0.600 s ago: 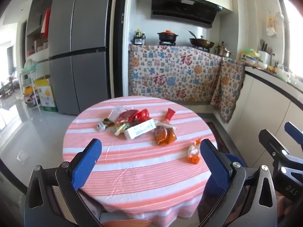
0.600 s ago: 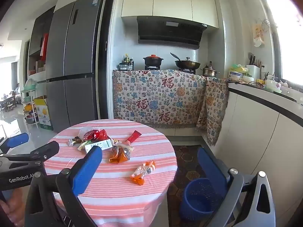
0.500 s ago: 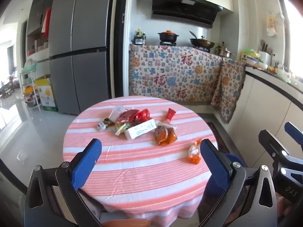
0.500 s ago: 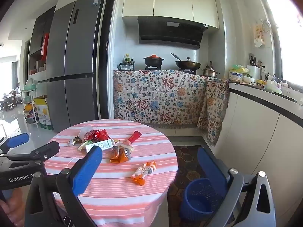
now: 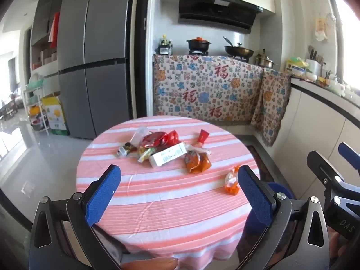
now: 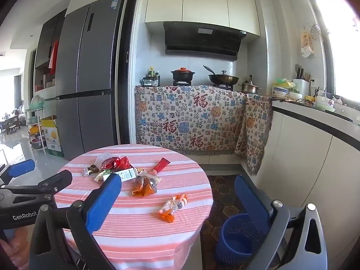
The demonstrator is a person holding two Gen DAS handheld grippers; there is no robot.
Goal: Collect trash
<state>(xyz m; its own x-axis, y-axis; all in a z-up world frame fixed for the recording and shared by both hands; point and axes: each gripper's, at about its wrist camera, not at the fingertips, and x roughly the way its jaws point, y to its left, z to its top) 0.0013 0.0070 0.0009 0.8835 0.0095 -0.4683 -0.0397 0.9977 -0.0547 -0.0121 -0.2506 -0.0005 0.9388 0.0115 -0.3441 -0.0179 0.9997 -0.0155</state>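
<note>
Both your left gripper [image 5: 178, 187] and right gripper [image 6: 177, 193] stand wide apart, empty. The trash [image 5: 167, 149] lies scattered mid-counter [image 5: 157, 202]. Take the lone orange wrapper [image 6: 173, 207] nearest the edge first. Only your right view shows the blue bin [image 6: 236, 238] on the floor.

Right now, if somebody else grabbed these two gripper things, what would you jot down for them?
Left gripper: open, empty, short of the round striped table.
Right gripper: open, empty as well.
Trash: the main pile of wrappers and a white box lies mid-table; an orange sauce packet lies beside it; a small orange wrapper lies alone near the table's right edge.
Blue basket stands on the floor right of the table; no trash shows inside it.
Done: nothing collected so far. Left: every piece.
</note>
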